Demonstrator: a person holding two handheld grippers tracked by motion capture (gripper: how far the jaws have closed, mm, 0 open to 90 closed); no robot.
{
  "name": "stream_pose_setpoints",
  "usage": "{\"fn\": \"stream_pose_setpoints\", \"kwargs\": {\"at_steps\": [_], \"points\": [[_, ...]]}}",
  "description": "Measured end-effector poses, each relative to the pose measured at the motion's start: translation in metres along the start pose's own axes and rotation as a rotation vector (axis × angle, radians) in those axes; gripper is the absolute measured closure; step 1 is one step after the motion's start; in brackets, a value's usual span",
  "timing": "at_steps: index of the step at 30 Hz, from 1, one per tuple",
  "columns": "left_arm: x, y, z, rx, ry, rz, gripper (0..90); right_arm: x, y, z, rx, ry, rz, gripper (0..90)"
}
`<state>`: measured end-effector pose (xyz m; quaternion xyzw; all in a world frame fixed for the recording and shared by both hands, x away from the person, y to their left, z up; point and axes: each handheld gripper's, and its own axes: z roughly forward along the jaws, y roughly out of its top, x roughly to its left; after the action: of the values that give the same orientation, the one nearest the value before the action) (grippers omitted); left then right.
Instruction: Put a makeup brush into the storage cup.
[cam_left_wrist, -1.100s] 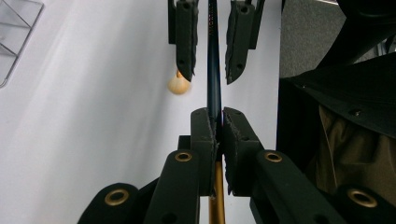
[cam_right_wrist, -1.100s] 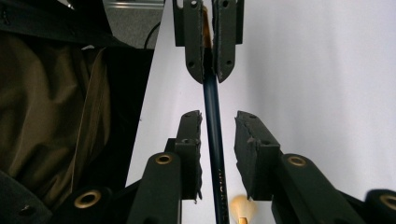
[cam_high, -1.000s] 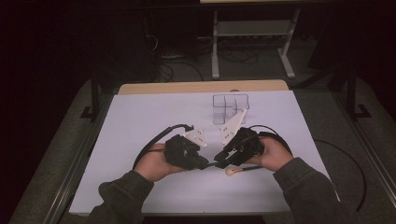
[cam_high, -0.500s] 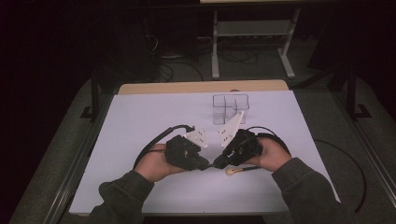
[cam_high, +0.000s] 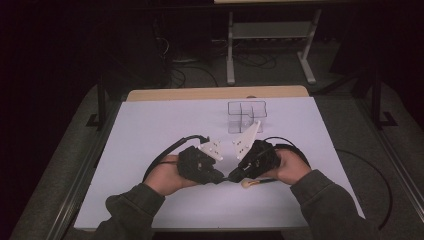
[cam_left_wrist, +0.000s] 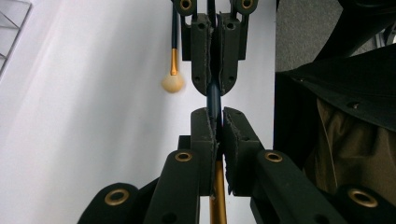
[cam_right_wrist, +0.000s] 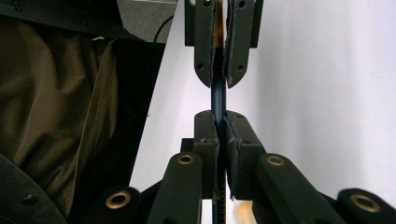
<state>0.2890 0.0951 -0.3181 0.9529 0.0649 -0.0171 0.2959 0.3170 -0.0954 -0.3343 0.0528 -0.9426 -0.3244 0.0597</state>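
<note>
One loose brush: a second brush (cam_high: 246, 183) lies flat on the table (cam_high: 150, 130), nearest the person, at about 5 o'clock from where the tongs meet, cream tuft towards 9 o'clock.
Risk to it: I'd say a dipping right wrist or the trailing cable could nudge it and roll it.
Left tongs: the left tongs (cam_left_wrist: 215, 116) come in from 9 o'clock, pressed together on the held brush (cam_left_wrist: 214, 98) at the gold part of its handle.
Right tongs: the right tongs (cam_right_wrist: 219, 116) come in from 3 o'clock, tip to tip with the left, pinching the dark blue stretch of the same handle.
Held brush: it hangs just above the table between the two tips, with a short bare length of handle between the grips.
Main risk: with both ends clamped, any twist or pull by one hand against the other could bend or snap the thin handle, or drag it through the pads.
Handover risk: if one side lets go while the other's pinch is off-centre, the brush may swing down and drop onto the loose one.
Organiser: a clear compartment box (cam_high: 246, 116) stands apart at 12 to 1 o'clock.
Risk there: a hurried carry could knock the light box or miss its cell.
</note>
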Motion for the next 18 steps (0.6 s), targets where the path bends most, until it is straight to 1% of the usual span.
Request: {"fn": "stream_pose_setpoints", "kwargs": {"at_steps": [6,8,10,12,13,14,15,18], "points": [[0.0,-0.002,-0.002,-0.011,0.005,0.008,81.6,0.0,-0.001,0.0,-0.007,-0.005,-0.001,83.1],[0.0,-0.003,-0.003,-0.011,0.015,0.009,77.8,0.001,-0.003,-0.001,-0.009,-0.012,0.0,83.1],[0.0,-0.005,-0.004,-0.013,0.014,0.003,75.7,0.0,-0.004,-0.002,-0.01,-0.016,0.004,83.1],[0.0,-0.007,-0.007,-0.031,0.017,-0.008,73.3,0.0,-0.006,-0.003,-0.017,-0.021,0.004,83.1],[0.001,-0.008,-0.008,-0.035,0.016,-0.009,73.0,0.001,-0.007,-0.004,-0.018,-0.023,0.01,83.1],[0.001,-0.009,-0.008,-0.043,0.019,-0.015,72.4,0.001,-0.008,-0.004,-0.019,-0.026,0.004,83.1],[0.001,-0.01,-0.009,-0.041,0.018,-0.018,71.7,0.001,-0.009,-0.005,-0.022,-0.028,0.012,83.1],[0.0,-0.011,-0.01,-0.053,0.016,-0.023,71.0,0.002,-0.012,-0.007,-0.032,-0.032,0.021,83.1]]}}
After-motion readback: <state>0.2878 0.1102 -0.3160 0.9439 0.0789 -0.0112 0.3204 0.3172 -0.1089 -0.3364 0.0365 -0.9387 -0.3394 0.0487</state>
